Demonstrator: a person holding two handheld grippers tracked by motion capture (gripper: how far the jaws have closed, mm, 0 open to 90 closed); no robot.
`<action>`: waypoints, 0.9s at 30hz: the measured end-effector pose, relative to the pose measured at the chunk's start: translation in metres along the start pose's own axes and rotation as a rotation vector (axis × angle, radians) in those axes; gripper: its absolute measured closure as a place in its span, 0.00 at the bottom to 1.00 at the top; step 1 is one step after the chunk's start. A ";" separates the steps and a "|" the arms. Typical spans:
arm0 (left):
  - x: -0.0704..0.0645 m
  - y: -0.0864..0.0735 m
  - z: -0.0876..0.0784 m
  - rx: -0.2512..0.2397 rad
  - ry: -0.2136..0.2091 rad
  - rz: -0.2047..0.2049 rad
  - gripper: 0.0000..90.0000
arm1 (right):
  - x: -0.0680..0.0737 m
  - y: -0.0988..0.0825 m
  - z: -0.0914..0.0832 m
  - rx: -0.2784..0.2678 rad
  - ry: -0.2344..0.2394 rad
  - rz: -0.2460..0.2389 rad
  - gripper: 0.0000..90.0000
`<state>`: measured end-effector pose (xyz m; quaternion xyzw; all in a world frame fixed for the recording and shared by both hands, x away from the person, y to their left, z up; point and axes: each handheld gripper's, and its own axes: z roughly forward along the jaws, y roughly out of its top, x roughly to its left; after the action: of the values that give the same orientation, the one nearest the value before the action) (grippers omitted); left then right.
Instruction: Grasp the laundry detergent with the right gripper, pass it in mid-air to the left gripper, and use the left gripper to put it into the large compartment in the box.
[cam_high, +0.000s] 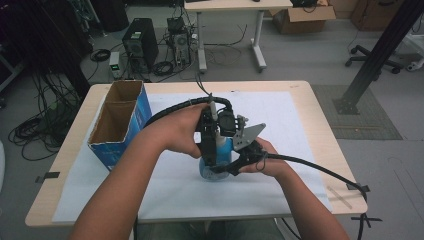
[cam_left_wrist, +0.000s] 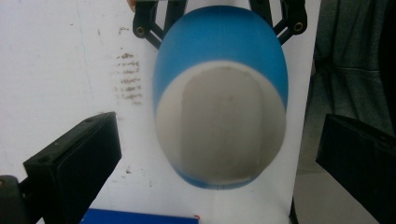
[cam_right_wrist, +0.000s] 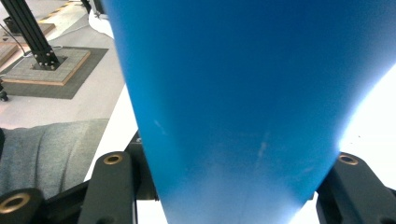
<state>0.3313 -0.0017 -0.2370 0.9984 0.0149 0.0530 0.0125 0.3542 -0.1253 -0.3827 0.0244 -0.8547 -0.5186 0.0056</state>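
Blue bottle (cam_high: 216, 159): near tabletop's front edge, mid-width. Clamped by right gripper (cam_high: 239, 161) to steady it; left gripper (cam_high: 209, 145) above, jaws apart, clear of bottle, apparently for the top.

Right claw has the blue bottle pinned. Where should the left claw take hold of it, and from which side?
Take the blue bottle across its narrower side walls, coming down from above, where the left claw hangs open with its jaws on either side. The body looks smooth and rounded, so grip high, clear of the right claw clamped on lower down.
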 end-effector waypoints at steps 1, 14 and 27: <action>0.000 0.001 0.001 0.002 0.001 0.003 0.00 | 0.000 0.000 0.000 -0.001 0.000 0.001 0.49; -0.002 0.005 0.010 0.008 0.001 0.004 0.01 | 0.000 0.000 0.000 -0.010 -0.006 0.001 0.49; -0.002 0.008 0.012 0.008 0.001 0.007 0.09 | 0.000 0.000 0.000 -0.014 -0.009 0.000 0.49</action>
<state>0.3313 -0.0099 -0.2487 0.9985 0.0115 0.0534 0.0081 0.3542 -0.1250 -0.3826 0.0219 -0.8510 -0.5248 0.0019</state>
